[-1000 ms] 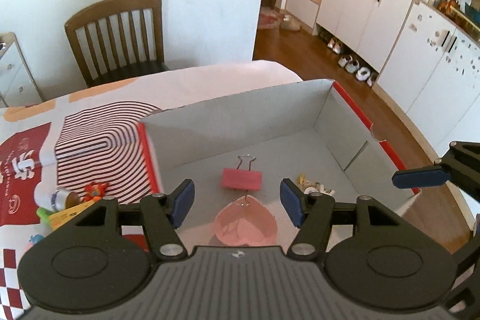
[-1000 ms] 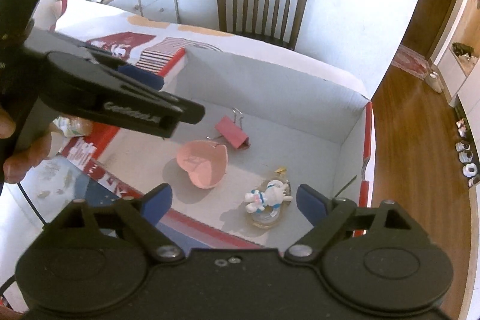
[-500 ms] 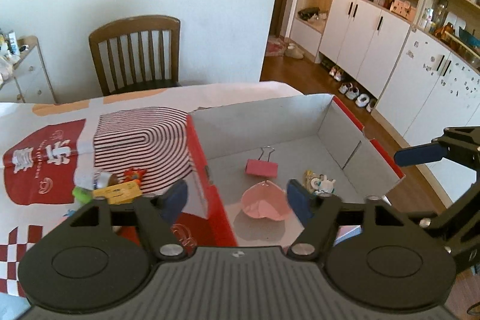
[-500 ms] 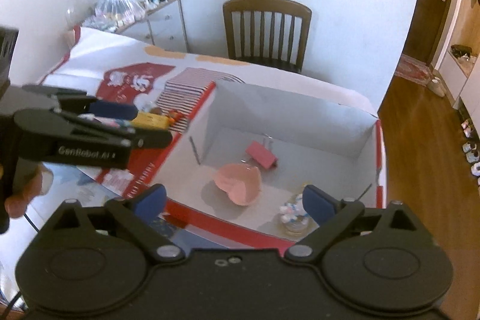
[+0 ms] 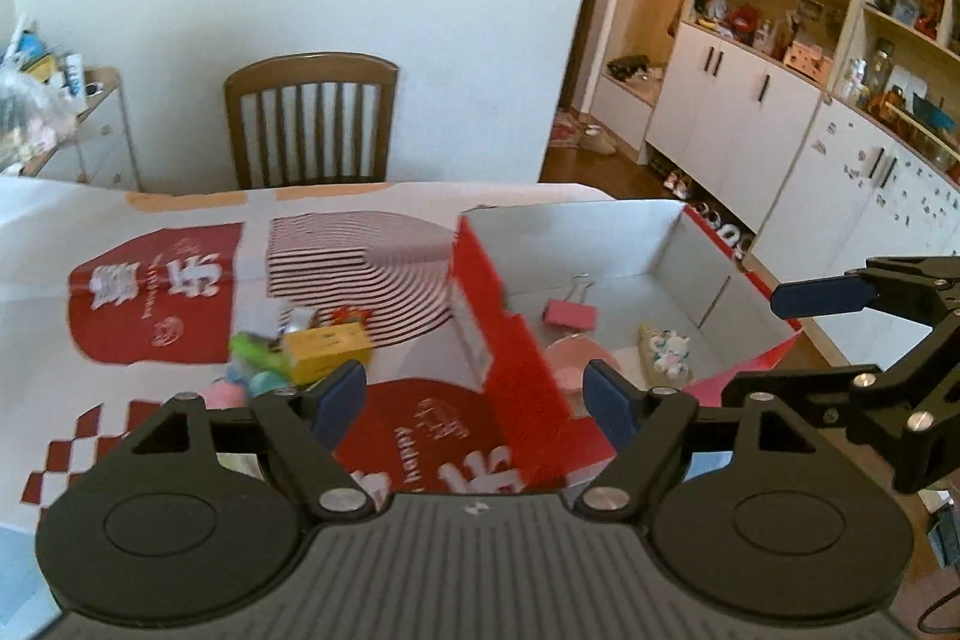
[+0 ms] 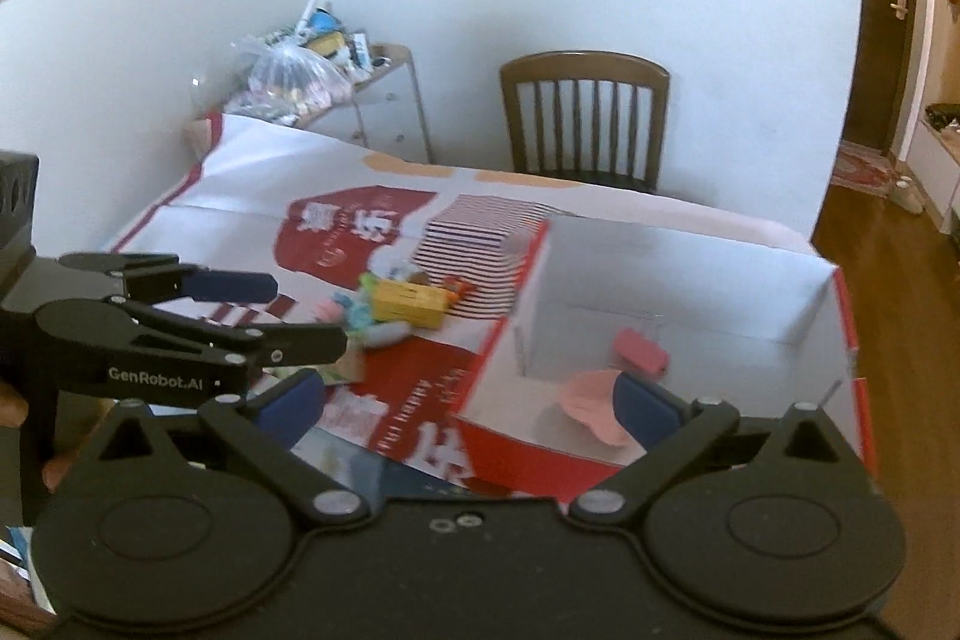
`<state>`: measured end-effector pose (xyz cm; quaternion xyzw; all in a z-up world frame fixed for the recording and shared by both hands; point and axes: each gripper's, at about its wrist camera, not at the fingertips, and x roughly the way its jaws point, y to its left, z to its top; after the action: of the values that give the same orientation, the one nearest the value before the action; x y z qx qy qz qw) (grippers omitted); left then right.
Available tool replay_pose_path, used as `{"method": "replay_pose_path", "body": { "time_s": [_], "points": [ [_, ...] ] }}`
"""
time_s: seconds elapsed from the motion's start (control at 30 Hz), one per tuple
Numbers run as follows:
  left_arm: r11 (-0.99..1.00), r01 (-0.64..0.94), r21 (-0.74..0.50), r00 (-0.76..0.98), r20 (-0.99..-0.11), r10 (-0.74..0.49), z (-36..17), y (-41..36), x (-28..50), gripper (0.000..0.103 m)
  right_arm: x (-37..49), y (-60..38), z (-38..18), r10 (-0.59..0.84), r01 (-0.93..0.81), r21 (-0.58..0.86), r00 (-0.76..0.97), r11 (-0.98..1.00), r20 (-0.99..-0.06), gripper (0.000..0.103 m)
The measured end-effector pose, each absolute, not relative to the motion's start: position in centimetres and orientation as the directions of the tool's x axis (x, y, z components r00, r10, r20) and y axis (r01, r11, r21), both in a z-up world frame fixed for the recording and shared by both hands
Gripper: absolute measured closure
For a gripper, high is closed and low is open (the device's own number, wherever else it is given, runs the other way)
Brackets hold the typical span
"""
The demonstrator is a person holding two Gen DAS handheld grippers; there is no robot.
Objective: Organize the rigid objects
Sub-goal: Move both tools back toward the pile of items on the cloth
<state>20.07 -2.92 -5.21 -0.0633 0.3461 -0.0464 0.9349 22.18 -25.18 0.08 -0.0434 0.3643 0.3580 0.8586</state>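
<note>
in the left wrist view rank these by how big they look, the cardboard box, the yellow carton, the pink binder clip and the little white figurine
1. cardboard box, by far the largest.
2. yellow carton.
3 and 4. pink binder clip and white figurine: they look alike in size, so unranked.

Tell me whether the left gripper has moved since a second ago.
Yes. The left gripper, open and empty, has pulled back from over the cardboard box toward the table's near side; the pink binder clip looks farther off.
</note>
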Motion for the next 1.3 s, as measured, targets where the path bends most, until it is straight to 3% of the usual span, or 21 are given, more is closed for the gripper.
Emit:
{"method": "replay_pose_path", "body": {
  "time_s": [0.63,0.77,1.3],
  "points": [
    [0.982,0.009,-0.19,0.756,-0.641,-0.131,-8.7,7.3,16.1,0.014,19.1,-16.2,-2.6,0.612,-0.682,0.21,0.423,0.7,-0.668,0.0],
    [0.98,-0.019,-0.2,0.751,-0.65,-0.118,-9.9,8.9,16.5,0.008,19.1,-14.4,-3.4,0.603,-0.698,0.184,0.419,0.692,-0.679,0.0],
    [0.986,-0.113,-0.119,0.718,-0.696,-0.002,-14.5,13.3,22.4,0.008,20.6,-7.1,-8.8,0.553,-0.748,0.095,0.393,0.657,-0.735,0.0]
  ]
}}
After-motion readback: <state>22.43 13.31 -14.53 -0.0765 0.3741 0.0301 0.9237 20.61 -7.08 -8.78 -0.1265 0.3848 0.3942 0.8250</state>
